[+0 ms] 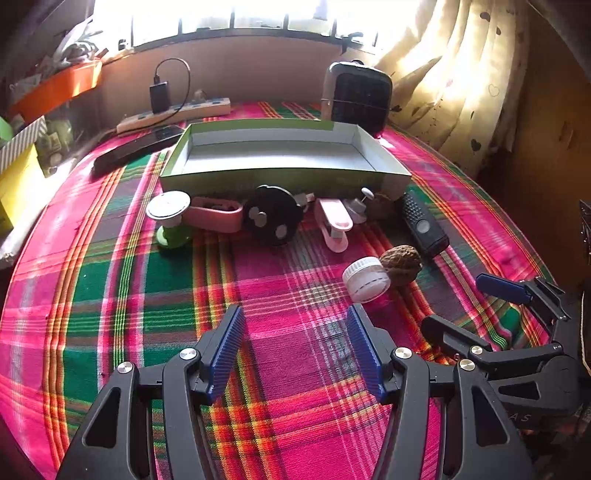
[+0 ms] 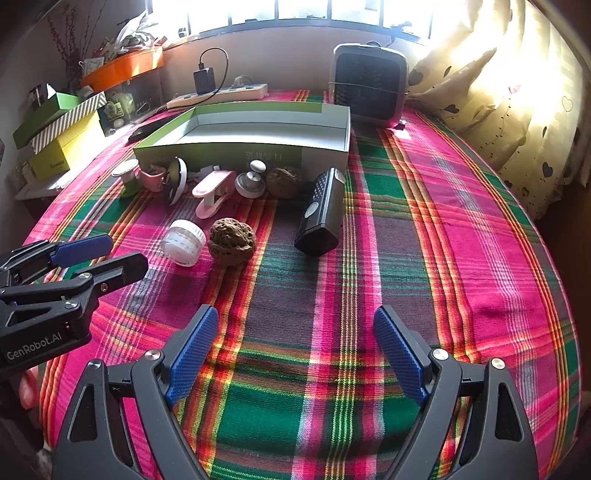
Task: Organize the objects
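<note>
An open green box (image 1: 284, 177), white inside, lies near the surface's far edge. Along its near wall: a green-based cap (image 1: 168, 218), pink holder (image 1: 218, 214), black disc (image 1: 271, 220), pink clip (image 1: 334, 223), black remote (image 1: 424, 223). Nearer lie a white jar (image 1: 365, 278) touching a walnut (image 1: 402, 265).

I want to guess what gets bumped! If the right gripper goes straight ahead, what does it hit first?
Probably the black remote. The right gripper is open over bare cloth, and the remote lies nearly straight ahead, though depth is hard to judge.

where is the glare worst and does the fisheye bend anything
Left wrist view: the window is blown out white, the curtain glows, and the table edge bows. Right wrist view: same washed-out window; the green box stays readable.
</note>
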The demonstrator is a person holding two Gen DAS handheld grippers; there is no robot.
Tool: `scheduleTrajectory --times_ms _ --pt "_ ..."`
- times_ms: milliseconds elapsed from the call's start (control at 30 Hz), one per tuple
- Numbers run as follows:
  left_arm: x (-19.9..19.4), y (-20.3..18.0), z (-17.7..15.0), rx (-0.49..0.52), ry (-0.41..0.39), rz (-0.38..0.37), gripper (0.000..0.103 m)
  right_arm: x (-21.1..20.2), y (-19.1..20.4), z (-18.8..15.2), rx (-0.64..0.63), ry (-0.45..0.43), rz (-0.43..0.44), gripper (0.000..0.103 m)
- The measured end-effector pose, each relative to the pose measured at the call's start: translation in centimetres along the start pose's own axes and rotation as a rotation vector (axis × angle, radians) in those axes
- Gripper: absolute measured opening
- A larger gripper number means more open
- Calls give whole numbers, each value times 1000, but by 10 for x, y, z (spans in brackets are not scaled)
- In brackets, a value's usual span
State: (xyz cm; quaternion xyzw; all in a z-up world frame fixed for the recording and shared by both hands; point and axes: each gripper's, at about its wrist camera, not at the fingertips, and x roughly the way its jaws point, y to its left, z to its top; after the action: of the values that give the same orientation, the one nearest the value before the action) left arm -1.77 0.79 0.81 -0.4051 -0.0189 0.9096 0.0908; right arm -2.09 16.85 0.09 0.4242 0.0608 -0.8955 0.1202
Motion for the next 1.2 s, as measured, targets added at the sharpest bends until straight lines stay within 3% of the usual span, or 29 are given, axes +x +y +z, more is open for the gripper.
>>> scheduleTrajectory --times_ms 267,567,867,1200 --pt "3 -18 13 79 -11 -102 56 2 -5 3 -1 7 -3 86" --pt "20 -29 18 140 36 -96 56 3 -6 4 -4 8 -2 86" --pt "28 -26 22 124 58 -88 56 5 -6 6 -4 9 -1 86" --pt "28 -15 25 87 52 -89 33 8 -8 9 1 14 -5 86"
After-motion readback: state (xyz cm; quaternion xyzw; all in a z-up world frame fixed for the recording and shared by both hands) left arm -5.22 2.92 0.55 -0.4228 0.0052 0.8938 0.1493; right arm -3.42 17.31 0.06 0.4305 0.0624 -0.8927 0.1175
